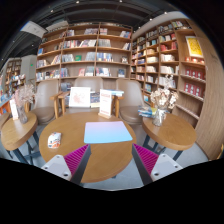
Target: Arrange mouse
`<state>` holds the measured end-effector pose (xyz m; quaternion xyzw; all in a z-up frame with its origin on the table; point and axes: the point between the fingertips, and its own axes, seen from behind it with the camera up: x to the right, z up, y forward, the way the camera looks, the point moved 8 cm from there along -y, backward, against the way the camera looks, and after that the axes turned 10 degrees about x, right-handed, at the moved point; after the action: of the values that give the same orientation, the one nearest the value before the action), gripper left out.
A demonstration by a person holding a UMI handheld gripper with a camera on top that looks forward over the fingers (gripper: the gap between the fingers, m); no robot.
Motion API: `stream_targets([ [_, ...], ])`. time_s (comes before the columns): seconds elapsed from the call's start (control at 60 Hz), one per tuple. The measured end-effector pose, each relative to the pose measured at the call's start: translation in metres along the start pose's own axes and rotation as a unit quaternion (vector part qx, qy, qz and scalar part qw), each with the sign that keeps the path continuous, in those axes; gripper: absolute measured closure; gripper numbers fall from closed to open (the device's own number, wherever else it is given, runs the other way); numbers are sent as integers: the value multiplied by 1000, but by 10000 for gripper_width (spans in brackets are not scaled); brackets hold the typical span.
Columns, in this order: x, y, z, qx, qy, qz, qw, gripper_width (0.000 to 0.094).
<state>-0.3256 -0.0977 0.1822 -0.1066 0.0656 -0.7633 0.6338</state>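
Item: gripper [110, 160], two fingers with magenta pads [75, 157], hovering spread apart and released above the near edge of a round wooden surface [100, 155], grasping nothing.

Item: pale blue rectangular mat [107, 132], lying flat near the middle of the surface, just ahead of the fingers.

Item: small pale object [54, 140], sitting near the surface's left edge, beyond the left finger; probably the mouse, though too small to confirm. It is lying apart from the mat.

Item: white upright sign cards [80, 97] on a further table; tall wooden bookshelves [85, 52] lining the back wall; vase of flowers [160, 105] standing on a side table to the right.

Risk: the mouse is sitting close to the rim, so an off-centre approach could be nudging it off the edge. A smooth curved shell may be slipping from the pads if pinched too high. Misreading the small object would be sending the gripper to the wrong target.
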Motion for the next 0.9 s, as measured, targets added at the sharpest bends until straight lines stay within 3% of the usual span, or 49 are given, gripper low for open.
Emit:
stream_targets([
  [0.9,-244,11,-60,-56,-12,144,988,79],
])
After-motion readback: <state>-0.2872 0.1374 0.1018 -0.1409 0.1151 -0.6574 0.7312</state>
